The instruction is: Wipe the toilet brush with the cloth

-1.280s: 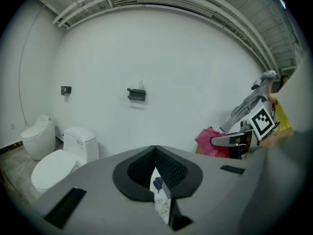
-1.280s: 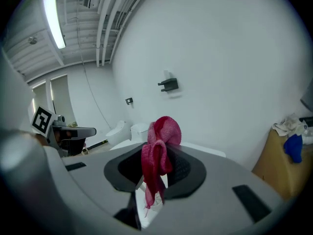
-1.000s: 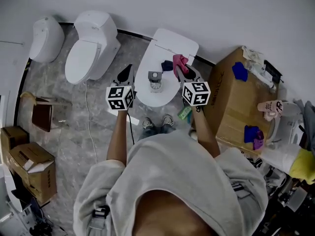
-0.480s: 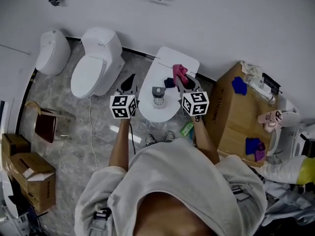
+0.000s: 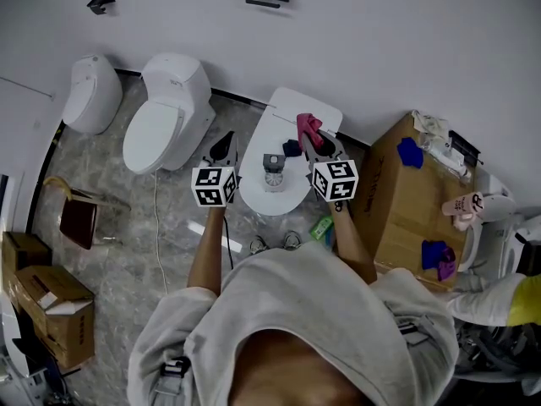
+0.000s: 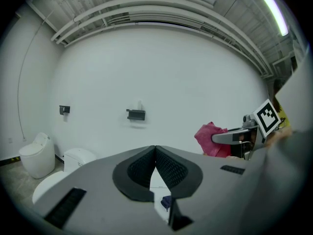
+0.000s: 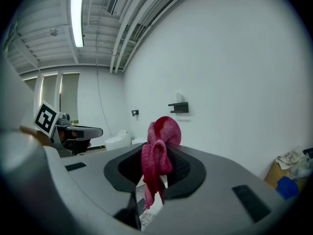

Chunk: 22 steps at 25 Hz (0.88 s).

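While the pink cloth [image 7: 157, 151] hangs pinched in the clamped jaws of the right gripper [image 5: 314, 142], it hovers over the white toilet lid [image 5: 292, 106]. A small grey object [image 5: 272, 171] that I cannot identify stands on that lid at about 7 o'clock from the cloth. The left gripper [image 6: 155, 153], at 10 o'clock of that object, has its jaws pressed together on nothing, and a cardboard box [image 5: 397, 197] sits at 4 o'clock of the cloth.

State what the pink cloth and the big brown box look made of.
The pink cloth: soft knitted or terry fabric, matte, judging by its fuzzy nubbed surface and limp folds. The brown box: probably cardboard, matte, judging by its flat tan panels and crisp edges.
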### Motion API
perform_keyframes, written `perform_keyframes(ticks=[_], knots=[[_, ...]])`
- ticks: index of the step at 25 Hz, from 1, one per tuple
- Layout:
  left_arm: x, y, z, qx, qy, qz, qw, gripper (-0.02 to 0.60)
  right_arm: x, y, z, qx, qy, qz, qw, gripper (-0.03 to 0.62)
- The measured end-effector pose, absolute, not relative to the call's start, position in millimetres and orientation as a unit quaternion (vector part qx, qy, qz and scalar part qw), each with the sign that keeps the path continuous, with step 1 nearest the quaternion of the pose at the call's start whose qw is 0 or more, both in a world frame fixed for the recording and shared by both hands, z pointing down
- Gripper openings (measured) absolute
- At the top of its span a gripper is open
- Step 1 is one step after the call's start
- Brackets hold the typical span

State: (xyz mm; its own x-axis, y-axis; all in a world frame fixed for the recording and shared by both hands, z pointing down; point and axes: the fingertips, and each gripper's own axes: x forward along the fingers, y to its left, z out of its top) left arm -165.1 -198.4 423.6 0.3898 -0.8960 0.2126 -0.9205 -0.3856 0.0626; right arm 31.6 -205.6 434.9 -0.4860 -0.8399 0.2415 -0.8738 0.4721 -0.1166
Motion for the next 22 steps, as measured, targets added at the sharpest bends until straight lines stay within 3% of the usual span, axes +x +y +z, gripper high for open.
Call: perform_keyframes(ticks=[22], knots=[[-161,-194,427,0.830,-0.545,0.075,0.091,0.019,32,-200,446,0.500,-0.852,0.122,0.090,0.103]])
